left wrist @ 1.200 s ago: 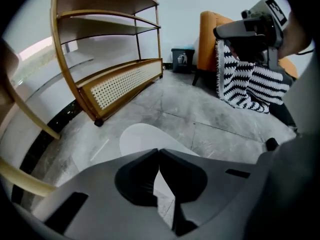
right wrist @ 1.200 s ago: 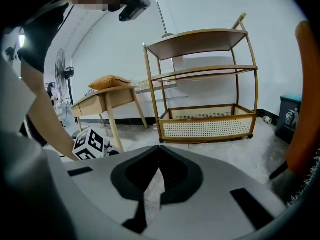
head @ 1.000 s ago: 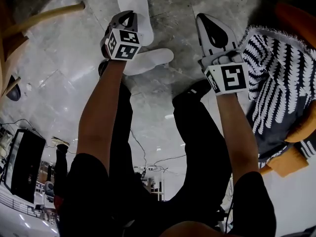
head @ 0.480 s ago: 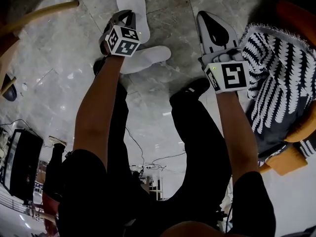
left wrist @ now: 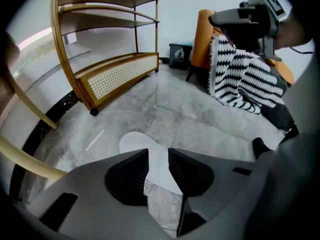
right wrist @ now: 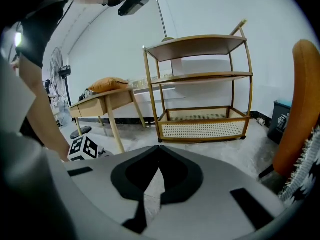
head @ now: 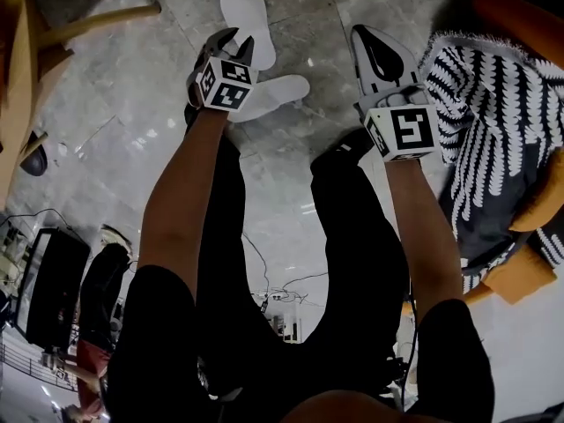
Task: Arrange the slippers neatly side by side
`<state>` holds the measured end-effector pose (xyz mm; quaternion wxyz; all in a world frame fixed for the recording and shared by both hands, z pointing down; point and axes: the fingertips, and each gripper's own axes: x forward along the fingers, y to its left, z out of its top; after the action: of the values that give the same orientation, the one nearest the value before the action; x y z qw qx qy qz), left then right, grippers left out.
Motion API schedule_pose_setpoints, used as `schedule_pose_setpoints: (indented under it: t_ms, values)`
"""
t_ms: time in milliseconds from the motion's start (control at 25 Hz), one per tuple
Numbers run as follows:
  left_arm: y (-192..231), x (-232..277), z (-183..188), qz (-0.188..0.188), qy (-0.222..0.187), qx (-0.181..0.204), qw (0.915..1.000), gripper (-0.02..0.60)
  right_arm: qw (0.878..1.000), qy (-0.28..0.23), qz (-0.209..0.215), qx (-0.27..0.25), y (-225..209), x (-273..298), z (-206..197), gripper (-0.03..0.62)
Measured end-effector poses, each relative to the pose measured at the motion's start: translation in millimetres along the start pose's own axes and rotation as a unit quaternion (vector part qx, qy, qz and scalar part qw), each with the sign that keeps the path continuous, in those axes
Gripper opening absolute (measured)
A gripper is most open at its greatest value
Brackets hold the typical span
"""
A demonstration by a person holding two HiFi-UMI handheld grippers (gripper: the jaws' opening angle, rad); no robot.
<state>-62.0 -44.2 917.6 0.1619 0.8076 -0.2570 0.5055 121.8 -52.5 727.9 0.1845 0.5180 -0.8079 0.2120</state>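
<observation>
White slipper (left wrist: 131,143) below left hand-held gripper (left wrist: 158,155), jaws just opened, not touching it

Far slipper (head: 246,11): white, smooth, elongated. It lies flat on the grey stone floor (head: 132,86), lengthwise, with one end pointing away from the person.

Near slipper (head: 278,93): white, same type. It lies flat on the floor, turned crosswise, with its free end pointing right.

The pair forms a V and is not parallel. The ends lie close together at the vertex; contact there cannot be determined.
</observation>
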Motion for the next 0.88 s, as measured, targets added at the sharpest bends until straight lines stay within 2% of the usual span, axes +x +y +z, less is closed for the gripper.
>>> schedule_pose_setpoints:
  t_ms: [160, 280, 440, 600, 680, 800, 880]
  values:
    - [-6.2, -88.6, 59.0, -0.013, -0.081, -0.024, 0.9963, 0.109, 1.000, -0.006, -0.003, 0.005, 20.7, -34.3, 54.4, 0.031]
    - [-11.8, -172.2, 115.7, -0.024, -0.169, -0.051, 0.9840, 0.089, 1.000, -0.021, 0.004, -0.002, 39.9, -64.4, 108.2, 0.031]
    - [-4.2, -289.2, 195.6, -0.024, -0.291, -0.079, 0.9531, 0.056, 0.997, -0.083, -0.007, 0.003, 53.9, -106.7, 205.6, 0.031]
    - [6.8, -423.1, 254.7, -0.015, -0.372, -0.121, 0.9203, 0.037, 0.994, -0.103, -0.022, -0.002, 67.0, -170.7, 284.5, 0.031]
    - [16.7, -484.4, 282.2, -0.011, -0.405, -0.115, 0.9068, 0.032, 0.992, -0.124, -0.033, 0.006, 68.9, -201.4, 331.0, 0.031]
    - [36.2, -572.7, 327.6, 0.004, -0.456, -0.085, 0.8858, 0.026, 0.985, -0.168, -0.038, 0.027, 65.8, -243.9, 404.7, 0.031]
    - [33.9, -634.7, 346.1, 0.008, -0.472, -0.071, 0.8787, 0.025, 0.982, -0.181, -0.033, 0.031, 76.2, -282.8, 444.2, 0.031]
